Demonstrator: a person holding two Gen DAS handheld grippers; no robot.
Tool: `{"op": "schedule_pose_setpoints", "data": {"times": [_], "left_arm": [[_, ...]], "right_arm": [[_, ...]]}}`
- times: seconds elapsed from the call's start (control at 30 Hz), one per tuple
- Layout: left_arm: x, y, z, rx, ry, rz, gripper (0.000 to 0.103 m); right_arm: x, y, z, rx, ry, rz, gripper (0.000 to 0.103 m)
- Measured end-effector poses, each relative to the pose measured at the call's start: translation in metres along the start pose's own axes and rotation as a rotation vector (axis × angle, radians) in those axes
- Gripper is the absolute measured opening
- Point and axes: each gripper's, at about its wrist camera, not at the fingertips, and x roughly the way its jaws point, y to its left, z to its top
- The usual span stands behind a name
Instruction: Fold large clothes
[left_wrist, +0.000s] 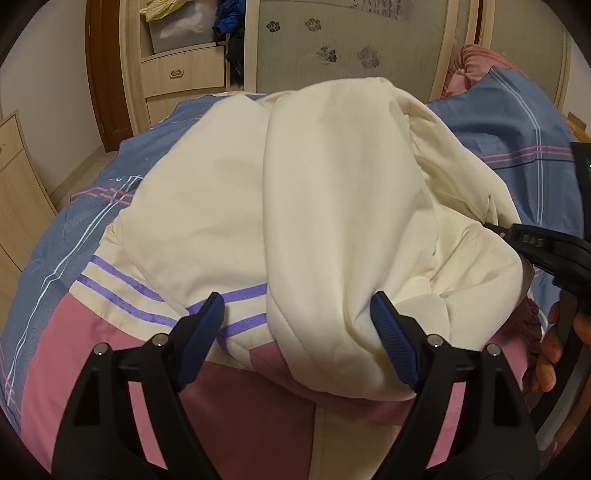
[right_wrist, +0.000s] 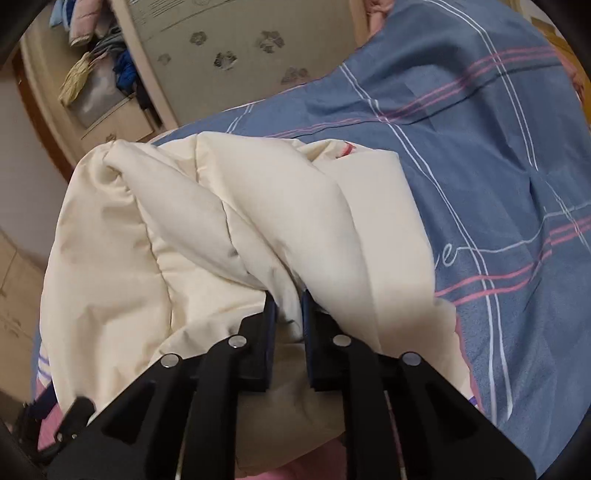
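Note:
A puffy cream jacket (left_wrist: 295, 192) with purple stripes and a pink lower band lies heaped on the bed. My left gripper (left_wrist: 297, 306) hovers over its near side with jaws wide open, the cream fabric bulging between the blue pads but not pinched. In the right wrist view the same cream jacket (right_wrist: 207, 236) fills the middle, and my right gripper (right_wrist: 287, 301) is shut on a bunched fold of it. The right gripper (left_wrist: 495, 227) also shows at the right edge of the left wrist view, its tip at the jacket's side, with a hand (left_wrist: 552, 350) on its handle.
The bed carries a blue cover (right_wrist: 480, 155) with pink and white stripes. A pink pillow (left_wrist: 469, 66) sits at the head end. A wardrobe (left_wrist: 332, 44) with a flowered glass door and open shelves of clothes (left_wrist: 184, 22) stands behind the bed. A wooden cabinet (left_wrist: 18, 184) is at the left.

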Motion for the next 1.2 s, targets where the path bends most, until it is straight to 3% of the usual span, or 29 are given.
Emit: {"op": "schedule_pose_setpoints", "data": {"times": [0.03,0.1,0.17,0.23,0.37,0.4,0.47,0.5,0.53,0.6,0.63,0.77,0.87,0.93,1.0,1.07,1.1,1.13,1.17,1.2], "left_arm": [[-0.005,0.003,0.0,-0.011,-0.014,0.001,0.083],[-0.014,0.011,0.004,-0.04,-0.043,0.006,0.083],[-0.015,0.016,0.007,-0.059,-0.046,0.009,0.083],[-0.009,0.015,0.008,-0.055,-0.025,0.009,0.083],[0.011,0.01,0.005,-0.036,0.039,0.025,0.089],[0.015,0.011,0.003,-0.043,0.074,0.008,0.089],[0.003,0.016,0.003,-0.063,0.078,-0.026,0.089],[-0.009,0.021,0.002,-0.058,0.062,-0.031,0.089],[-0.023,0.028,0.001,-0.036,0.043,-0.014,0.089],[-0.05,0.048,-0.008,0.015,0.006,0.035,0.091],[-0.061,0.059,-0.014,0.033,0.0,0.056,0.093],[-0.093,0.133,-0.056,0.056,0.086,0.106,0.095],[-0.098,0.191,-0.087,-0.044,0.182,0.131,0.095],[-0.095,0.224,-0.106,-0.155,0.249,0.075,0.095],[-0.09,0.238,-0.122,-0.225,0.299,-0.001,0.095],[-0.091,0.244,-0.131,-0.264,0.305,-0.028,0.095],[-0.093,0.245,-0.133,-0.272,0.305,-0.031,0.087],[-0.095,0.245,-0.134,-0.276,0.309,-0.026,0.074],[-0.097,0.244,-0.135,-0.283,0.321,-0.041,0.042],[-0.101,0.247,-0.136,-0.309,0.324,-0.086,0.02]], "right_arm": [[-0.014,-0.001,0.0,0.02,-0.032,0.024,0.024],[-0.055,0.001,-0.008,0.032,-0.189,0.113,0.03],[-0.08,0.016,-0.013,-0.07,-0.26,0.235,0.03],[-0.074,0.04,-0.022,-0.201,-0.162,0.264,0.03],[-0.007,0.056,-0.049,-0.29,0.116,0.063,0.028],[0.006,0.05,-0.055,-0.261,0.157,0.079,0.029],[-0.012,0.039,-0.055,-0.199,0.135,0.16,0.03],[-0.028,0.033,-0.054,-0.177,0.125,0.214,0.04],[-0.049,0.024,-0.055,-0.154,0.111,0.275,0.064],[-0.095,-0.005,-0.062,-0.107,0.072,0.286,0.096],[-0.111,-0.016,-0.067,-0.095,0.059,0.277,0.096],[-0.151,-0.095,-0.113,0.014,0.142,0.183,0.096],[-0.143,-0.139,-0.164,0.154,0.285,0.172,0.096],[-0.134,-0.151,-0.192,0.248,0.357,0.192,0.097],[-0.141,-0.141,-0.209,0.232,0.313,0.196,0.098],[-0.142,-0.125,-0.216,0.209,0.328,0.254,0.095],[-0.141,-0.12,-0.218,0.218,0.342,0.281,0.086],[-0.14,-0.115,-0.22,0.218,0.359,0.279,0.066],[-0.14,-0.113,-0.22,0.215,0.368,0.257,0.052],[-0.141,-0.114,-0.221,0.241,0.371,0.272,0.027]]}}
